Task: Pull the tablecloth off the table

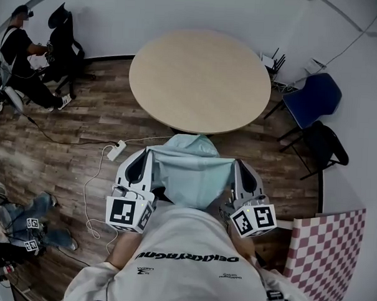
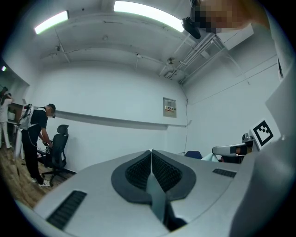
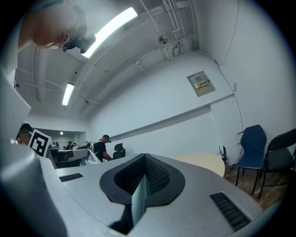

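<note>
A wood floor (image 1: 83, 126) under white walls carries a bare round desk (image 1: 200, 78). In front of the person's chest, the left hand-held gripper (image 1: 141, 157) points level toward the desk, its jaws pressed together on a thin edge of the pale green tablecloth (image 1: 190, 172). This edge shows as a strip between the pads in the left gripper view (image 2: 157, 196). The right hand-held gripper (image 1: 241, 166) pinches the cloth's other end in the same way (image 3: 138, 199). The tablecloth is off the desk and hangs between the two, its long axis running left to right. A bunched fold rises toward the desk's near rim, and contact there cannot be told. A blue chair (image 1: 312, 99) stands right of the desk.
</note>
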`<action>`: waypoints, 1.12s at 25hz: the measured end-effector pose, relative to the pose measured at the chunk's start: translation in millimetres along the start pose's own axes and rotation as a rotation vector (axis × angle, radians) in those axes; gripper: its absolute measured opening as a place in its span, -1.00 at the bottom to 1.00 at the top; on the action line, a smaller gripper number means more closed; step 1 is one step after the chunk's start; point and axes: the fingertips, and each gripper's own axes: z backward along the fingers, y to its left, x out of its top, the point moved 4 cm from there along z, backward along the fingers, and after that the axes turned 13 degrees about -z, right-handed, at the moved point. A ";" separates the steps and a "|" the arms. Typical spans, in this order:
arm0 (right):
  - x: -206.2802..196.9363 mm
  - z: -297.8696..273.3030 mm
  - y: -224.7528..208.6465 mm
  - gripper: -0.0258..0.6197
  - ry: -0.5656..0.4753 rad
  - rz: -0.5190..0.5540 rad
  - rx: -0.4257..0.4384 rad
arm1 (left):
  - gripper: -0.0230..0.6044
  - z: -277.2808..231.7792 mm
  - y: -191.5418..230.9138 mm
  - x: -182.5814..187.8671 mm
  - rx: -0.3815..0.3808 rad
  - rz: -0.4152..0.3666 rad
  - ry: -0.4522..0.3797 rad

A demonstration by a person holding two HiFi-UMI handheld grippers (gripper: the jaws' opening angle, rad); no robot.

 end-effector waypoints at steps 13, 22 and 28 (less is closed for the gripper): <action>-10.3 -10.9 -13.3 -0.82 0.030 0.008 -0.022 | -0.88 -10.7 -1.0 -7.9 -0.001 -0.009 0.018; -11.3 -9.9 -18.5 -0.82 0.027 0.008 -0.039 | -0.88 -16.3 -5.0 -12.3 -0.016 -0.011 0.027; -9.8 -10.1 -22.3 -0.82 0.021 0.010 -0.058 | -0.88 -20.4 -5.8 -14.4 -0.017 -0.003 0.029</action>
